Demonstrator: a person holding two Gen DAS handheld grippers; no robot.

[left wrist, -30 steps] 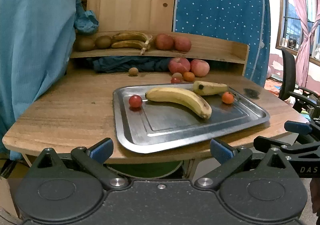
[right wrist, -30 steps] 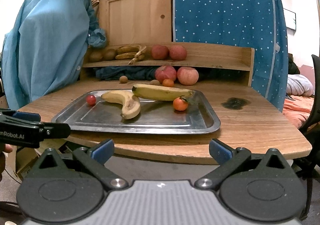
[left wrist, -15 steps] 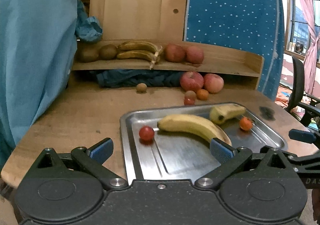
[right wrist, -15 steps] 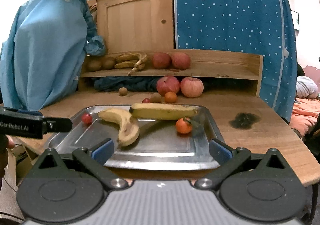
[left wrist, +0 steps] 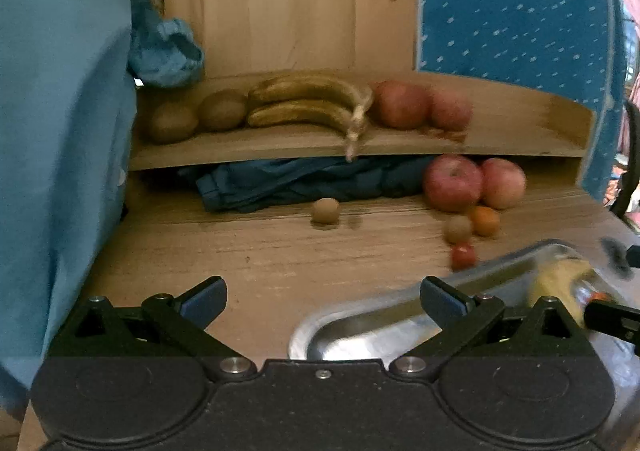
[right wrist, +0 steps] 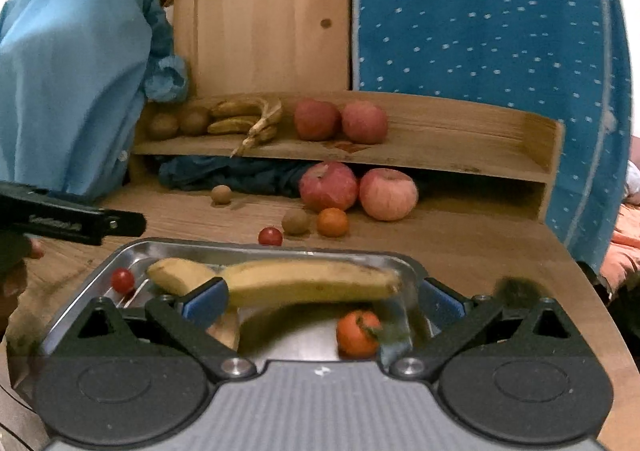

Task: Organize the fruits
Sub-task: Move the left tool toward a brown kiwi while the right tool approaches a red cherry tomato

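The right gripper hangs low over the metal tray, jaws spread wide and grasping nothing; the long banana lies crosswise in the gap between its blue pads, not pinched; a small orange fruit sits on the tray just below that banana, a second banana lies to its left partly behind the left pad, and 1 cherry tomato rests near the tray's left edge; the left gripper is also released and holds nothing, level over bare tabletop beside the tray's corner; beyond the tray, on the table, lie 1 red tomato, 1 small brown fruit and 1 orange close together, with another small brown fruit apart to the left; behind them 2 apples touch side by side in front of a dark blue cloth; the raised wooden shelf carries 2 kiwis, 1 bunch of browned bananas and 2 more apples; a blue garment hangs at far left
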